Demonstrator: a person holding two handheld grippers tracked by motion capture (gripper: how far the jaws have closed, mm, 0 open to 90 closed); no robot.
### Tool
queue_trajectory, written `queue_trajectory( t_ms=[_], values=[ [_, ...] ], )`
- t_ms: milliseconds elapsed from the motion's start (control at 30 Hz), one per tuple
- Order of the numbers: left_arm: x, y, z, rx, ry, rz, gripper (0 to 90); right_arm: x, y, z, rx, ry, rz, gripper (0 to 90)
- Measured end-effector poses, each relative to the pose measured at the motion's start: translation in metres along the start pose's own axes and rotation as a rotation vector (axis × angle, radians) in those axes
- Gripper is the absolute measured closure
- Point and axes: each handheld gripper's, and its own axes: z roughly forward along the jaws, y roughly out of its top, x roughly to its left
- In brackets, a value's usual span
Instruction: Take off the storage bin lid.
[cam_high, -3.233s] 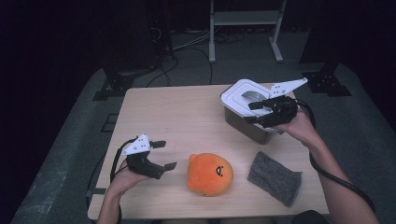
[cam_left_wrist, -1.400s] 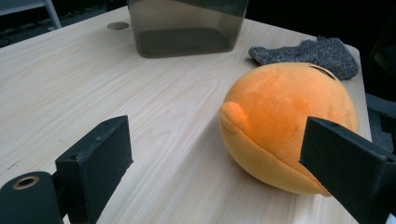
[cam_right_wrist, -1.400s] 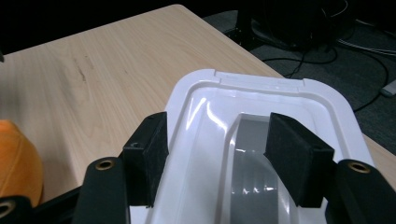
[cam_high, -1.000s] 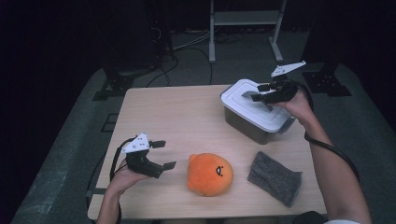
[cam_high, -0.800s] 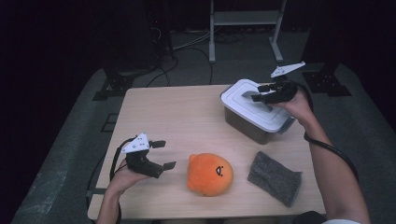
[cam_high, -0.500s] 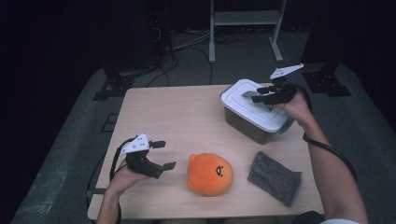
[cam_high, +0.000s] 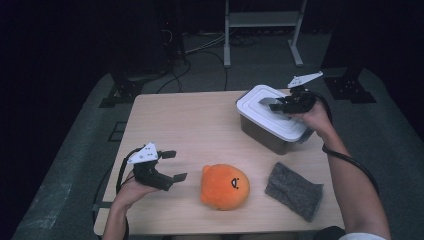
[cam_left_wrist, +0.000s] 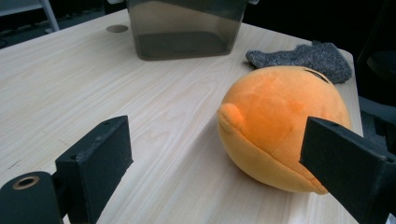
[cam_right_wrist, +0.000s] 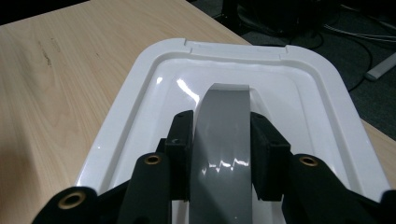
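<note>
A grey-walled container (cam_high: 265, 136) with a white lid (cam_high: 256, 96) stands at the table's far right. My right gripper (cam_high: 278, 104) sits on top of the lid. In the right gripper view its jaws have just been closing, and the pads press both sides of the lid's grey handle (cam_right_wrist: 223, 116), with the right gripper (cam_right_wrist: 220, 142) straddling it over the white lid (cam_right_wrist: 140, 98). My left gripper (cam_high: 172, 165) rests open near the front left, just left of an orange plush ball (cam_high: 225, 186). In the left gripper view the plush (cam_left_wrist: 285, 121) lies ahead of the wide-apart jaws, untouched.
A grey knitted cloth (cam_high: 294, 190) lies at the front right of the wooden table (cam_high: 190, 120), beside the plush. In the left gripper view the cloth (cam_left_wrist: 303, 56) sits behind the plush and the container (cam_left_wrist: 187, 28) farther back. Dark floor, cables and a metal stand surround the table.
The right gripper moved from the container's front side up onto the lid, and its jaws have closed on the grey handle. The left gripper, plush and cloth have not moved.
</note>
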Motion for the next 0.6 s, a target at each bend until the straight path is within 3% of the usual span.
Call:
queue_trajectory(
  t_ms=[600],
  values=[
    [-0.0003, -0.0008, -0.0018, 0.002, 0.000, -0.002, 8.4, 0.0044, 0.0029, 0.0028, 0.010, 0.051, -0.008, 65.8]
  ],
)
